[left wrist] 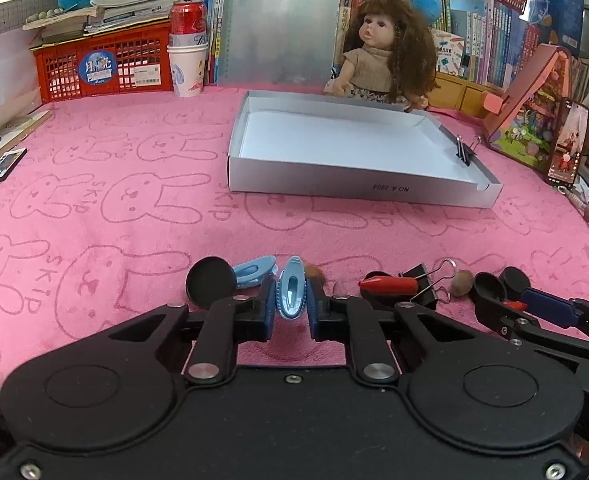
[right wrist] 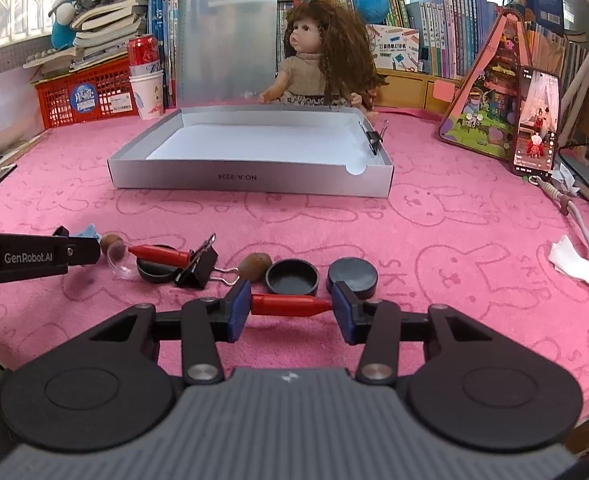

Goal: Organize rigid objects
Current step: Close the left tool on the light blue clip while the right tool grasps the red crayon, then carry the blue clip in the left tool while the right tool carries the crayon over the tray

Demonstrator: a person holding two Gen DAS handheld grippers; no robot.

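Note:
My left gripper (left wrist: 290, 306) is shut on a light blue clip (left wrist: 291, 294), held upright between the pads. A second blue clip (left wrist: 252, 270) and a black cap (left wrist: 210, 282) lie just left of it. My right gripper (right wrist: 290, 306) is shut on a red crayon (right wrist: 288, 305), gripped end to end. Ahead of it lie two black caps (right wrist: 292, 277) (right wrist: 352, 274), a brown nut (right wrist: 255, 266), a black binder clip (right wrist: 196, 267) and another red crayon (right wrist: 160, 257). The open silver box (right wrist: 250, 178) stands farther back; its inside shows only a white sheet.
A binder clip (right wrist: 372, 138) is clamped on the box's right wall. A doll (right wrist: 322, 60) sits behind the box. A red basket (right wrist: 84, 94), a can on a paper cup (right wrist: 146, 80), books, a toy house (right wrist: 490, 100) and a phone (right wrist: 536, 120) line the back. Cables (right wrist: 582, 232) lie at right.

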